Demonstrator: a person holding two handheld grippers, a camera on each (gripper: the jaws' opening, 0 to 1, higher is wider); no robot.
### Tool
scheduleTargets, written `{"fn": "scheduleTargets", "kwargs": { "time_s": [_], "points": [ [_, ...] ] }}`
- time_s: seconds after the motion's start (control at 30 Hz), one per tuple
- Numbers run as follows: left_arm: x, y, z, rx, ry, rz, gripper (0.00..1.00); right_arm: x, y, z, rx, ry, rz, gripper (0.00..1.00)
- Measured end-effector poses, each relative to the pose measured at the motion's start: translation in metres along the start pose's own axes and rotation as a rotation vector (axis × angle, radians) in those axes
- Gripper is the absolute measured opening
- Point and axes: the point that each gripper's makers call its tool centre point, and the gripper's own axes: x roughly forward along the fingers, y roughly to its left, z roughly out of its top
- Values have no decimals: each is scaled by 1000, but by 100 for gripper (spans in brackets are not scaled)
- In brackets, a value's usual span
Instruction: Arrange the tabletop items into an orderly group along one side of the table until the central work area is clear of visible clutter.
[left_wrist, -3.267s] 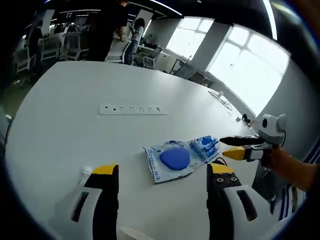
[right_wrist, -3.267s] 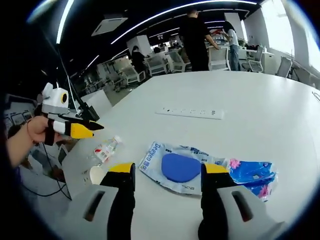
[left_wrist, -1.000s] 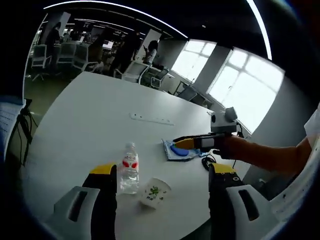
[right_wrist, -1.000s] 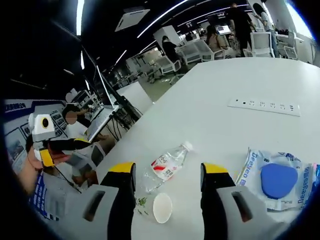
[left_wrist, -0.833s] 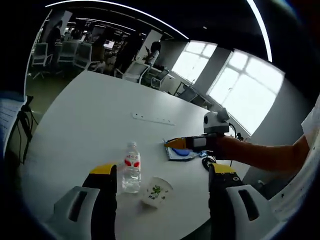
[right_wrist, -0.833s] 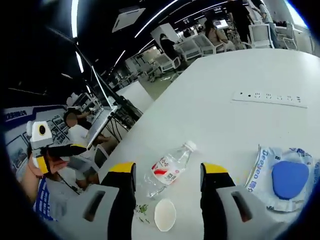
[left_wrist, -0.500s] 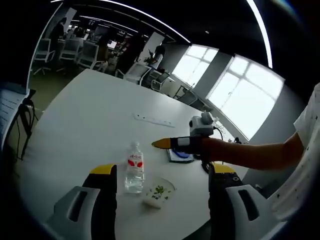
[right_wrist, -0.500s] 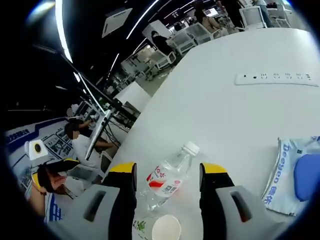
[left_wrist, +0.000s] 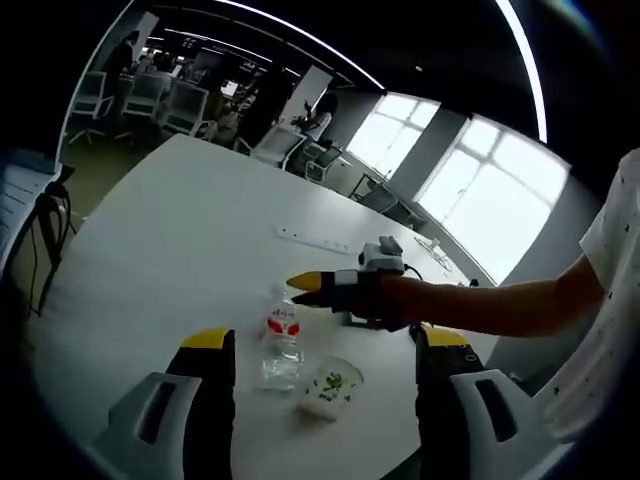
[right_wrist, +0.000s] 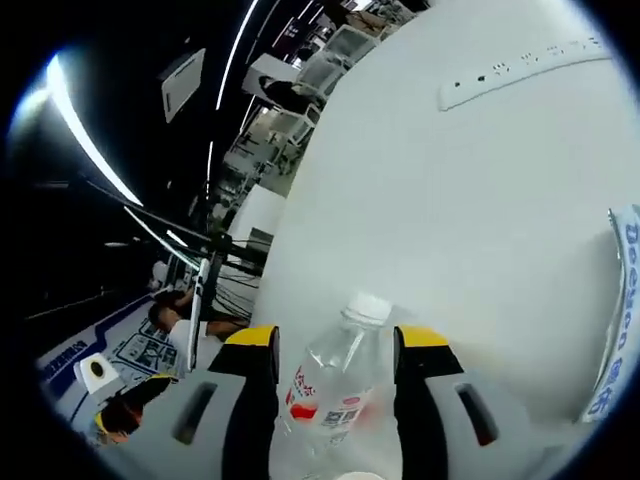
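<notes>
A clear water bottle (left_wrist: 283, 342) with a red label stands upright near the white table's (left_wrist: 170, 240) front edge. Just right of it, a paper cup (left_wrist: 330, 385) lies on its side. My right gripper (left_wrist: 308, 285) reaches in from the right on a person's arm, level with the bottle's top. In the right gripper view the bottle (right_wrist: 335, 385) sits between the jaws of the right gripper (right_wrist: 335, 345), which stands open, and its white cap (right_wrist: 367, 305) rises just past the tips. My left gripper (left_wrist: 325, 342) hangs back, open and empty.
A white power strip (left_wrist: 315, 240) lies mid-table, also seen far off as the power strip (right_wrist: 520, 65). The edge of a blue-printed wipes packet (right_wrist: 625, 330) shows at the right. Office chairs and desks stand beyond the table. The left gripper (right_wrist: 125, 410) shows low at the left.
My right gripper has moved in toward the bottle, so that the bottle now stands between its jaws. The bottle and cup have not moved. The left gripper has stayed back.
</notes>
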Motion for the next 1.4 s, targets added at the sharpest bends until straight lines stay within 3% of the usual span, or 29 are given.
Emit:
{"fn": "scheduleTargets", "kwargs": {
  "time_s": [0.17, 0.43, 0.83, 0.93, 1.4],
  "points": [
    [3, 4, -6, -6, 2, -8, 74, 11, -2, -2, 63, -8, 34, 41],
    [6, 12, -13, -14, 7, -10, 74, 21, -3, -9, 95, -20, 56, 40],
    [13, 17, -26, -28, 27, -25, 73, 29, -12, -10, 140, -44, 56, 22],
    [14, 19, -27, -34, 28, -27, 73, 29, -11, -11, 188, -54, 70, 20],
    [25, 31, -29, -33, 42, -53, 72, 33, 0, -8, 146, -82, 79, 19]
  ]
}}
